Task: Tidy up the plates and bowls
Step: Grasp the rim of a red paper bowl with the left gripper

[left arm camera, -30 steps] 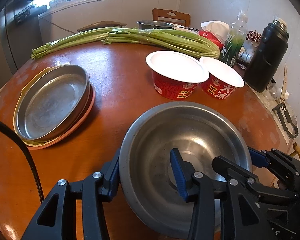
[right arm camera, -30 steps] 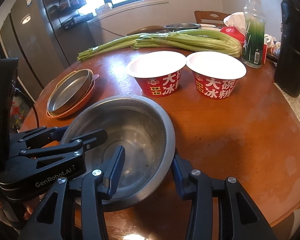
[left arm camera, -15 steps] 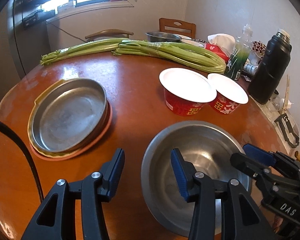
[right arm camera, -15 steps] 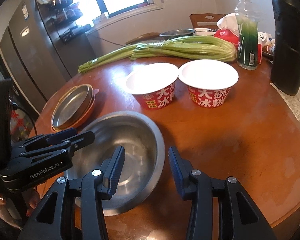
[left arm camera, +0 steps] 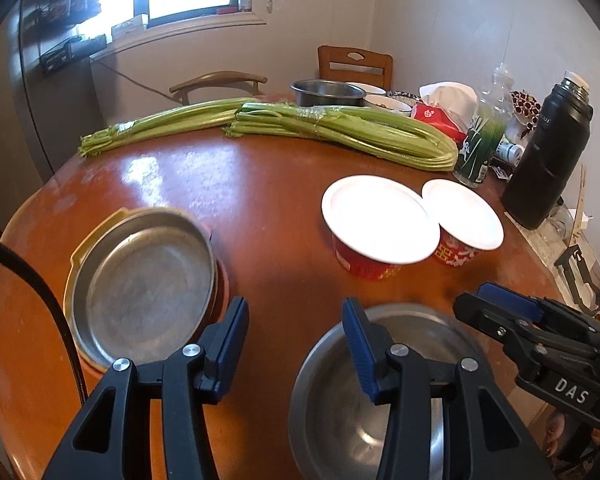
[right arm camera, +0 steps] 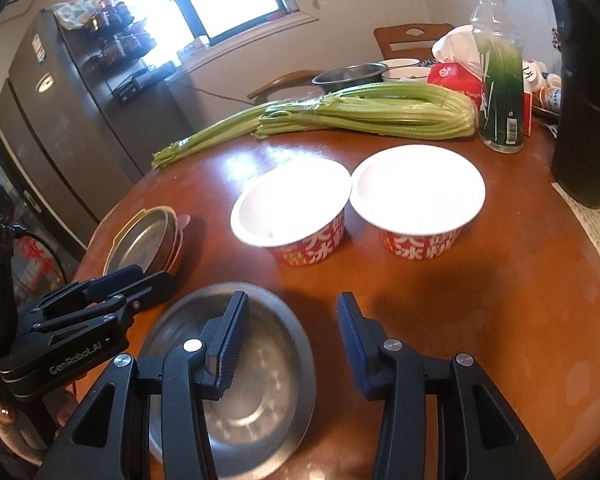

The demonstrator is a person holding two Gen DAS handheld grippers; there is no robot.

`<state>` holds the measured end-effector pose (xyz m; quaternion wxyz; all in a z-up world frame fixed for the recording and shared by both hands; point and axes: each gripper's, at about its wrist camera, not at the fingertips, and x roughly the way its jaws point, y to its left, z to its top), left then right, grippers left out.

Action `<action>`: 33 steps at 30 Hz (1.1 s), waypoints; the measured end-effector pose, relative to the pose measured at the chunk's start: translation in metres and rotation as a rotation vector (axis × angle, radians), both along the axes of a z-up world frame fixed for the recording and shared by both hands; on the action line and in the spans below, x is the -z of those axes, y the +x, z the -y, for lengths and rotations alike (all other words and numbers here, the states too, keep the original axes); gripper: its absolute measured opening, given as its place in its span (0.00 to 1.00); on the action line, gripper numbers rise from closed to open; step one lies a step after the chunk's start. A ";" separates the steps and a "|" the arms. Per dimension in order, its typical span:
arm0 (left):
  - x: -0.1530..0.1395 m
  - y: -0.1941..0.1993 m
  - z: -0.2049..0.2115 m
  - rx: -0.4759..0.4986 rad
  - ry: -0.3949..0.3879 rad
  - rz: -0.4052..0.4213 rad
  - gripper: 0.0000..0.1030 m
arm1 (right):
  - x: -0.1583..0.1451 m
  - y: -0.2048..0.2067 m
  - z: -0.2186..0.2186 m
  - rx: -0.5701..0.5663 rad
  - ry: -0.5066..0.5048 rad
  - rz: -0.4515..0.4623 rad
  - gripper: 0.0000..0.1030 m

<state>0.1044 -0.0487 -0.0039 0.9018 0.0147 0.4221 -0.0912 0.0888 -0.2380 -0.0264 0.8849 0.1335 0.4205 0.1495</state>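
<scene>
From the left wrist camera, my left hand-held gripper (left arm camera: 294, 344) has pulled back from the steel bowl (left arm camera: 384, 396): a second ago its fingers straddled the bowl's rim, and now they stand apart with nothing between them, only table (left arm camera: 260, 208) showing in the gap. The bowl sits on the table low and to the right in this view, partly behind my right-hand finger. The stack of shallow plates (left arm camera: 140, 284) lies to the left, closer in the frame than before. The two red paper cups (left arm camera: 380, 224) stand side by side further back, with the celery (left arm camera: 340, 128) beyond them.

From the right wrist camera, my right hand-held gripper (right arm camera: 292, 332) has likewise come off the rim it was straddling; its fingers are spread and hold nothing. The bowl (right arm camera: 260, 380) rests on the table low and left of the gap, and the left hand-held gripper (right arm camera: 132, 284) hangs just left of it.
</scene>
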 end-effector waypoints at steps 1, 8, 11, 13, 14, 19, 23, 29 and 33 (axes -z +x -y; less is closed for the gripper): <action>-0.001 0.005 0.002 0.006 0.004 -0.003 0.47 | 0.000 0.004 0.000 0.001 0.006 -0.004 0.46; -0.004 0.036 0.013 0.015 -0.003 -0.019 0.47 | 0.007 0.036 -0.002 -0.019 0.049 -0.049 0.46; -0.002 0.049 0.018 0.015 0.009 -0.033 0.47 | 0.013 0.049 -0.001 -0.014 0.070 -0.077 0.46; 0.000 0.057 0.021 0.024 0.013 -0.046 0.47 | 0.016 0.055 0.001 -0.005 0.076 -0.089 0.46; 0.000 0.061 0.023 0.023 0.015 -0.051 0.47 | 0.018 0.059 0.001 -0.003 0.079 -0.094 0.46; 0.006 0.078 0.030 0.033 0.015 -0.072 0.47 | 0.020 0.071 0.007 0.013 0.087 -0.097 0.46; 0.015 0.088 0.032 0.030 0.011 -0.096 0.47 | 0.023 0.079 0.007 0.022 0.069 -0.109 0.46; 0.026 0.100 0.034 0.033 0.019 -0.120 0.47 | 0.025 0.088 0.002 0.009 0.029 -0.086 0.45; 0.034 0.107 0.035 0.046 -0.001 -0.154 0.46 | 0.027 0.092 0.002 0.002 0.016 -0.079 0.41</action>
